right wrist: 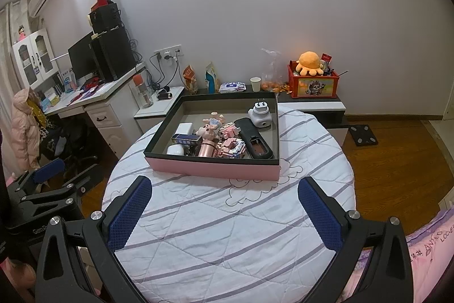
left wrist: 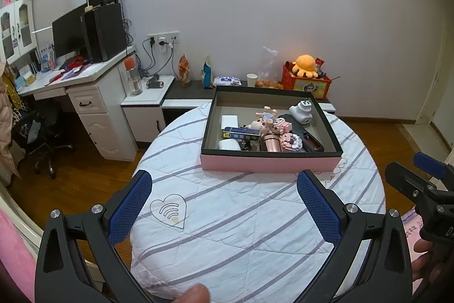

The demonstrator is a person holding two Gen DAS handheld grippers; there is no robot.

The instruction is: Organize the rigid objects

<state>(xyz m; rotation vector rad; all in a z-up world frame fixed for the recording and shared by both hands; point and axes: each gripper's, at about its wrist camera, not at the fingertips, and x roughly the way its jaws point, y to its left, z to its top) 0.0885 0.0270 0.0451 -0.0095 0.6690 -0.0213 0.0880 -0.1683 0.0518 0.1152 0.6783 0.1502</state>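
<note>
Both the left tool (left wrist: 224, 203) and right tool (right wrist: 224, 206) hover spread apart, holding nothing, above the quilted table (right wrist: 227, 217). The trinkets (right wrist: 218, 141) all lie inside the pink box (right wrist: 212, 168); this fits either emptying or finished.

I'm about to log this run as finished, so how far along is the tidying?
Looks done: the small items, among them the white plug adapter, black remote and pink block toy, all lie inside the pink box. In hand: nothing; the left tongs and right tongs hang open above bare quilt. Left: apparently nothing on the quilt.
</note>
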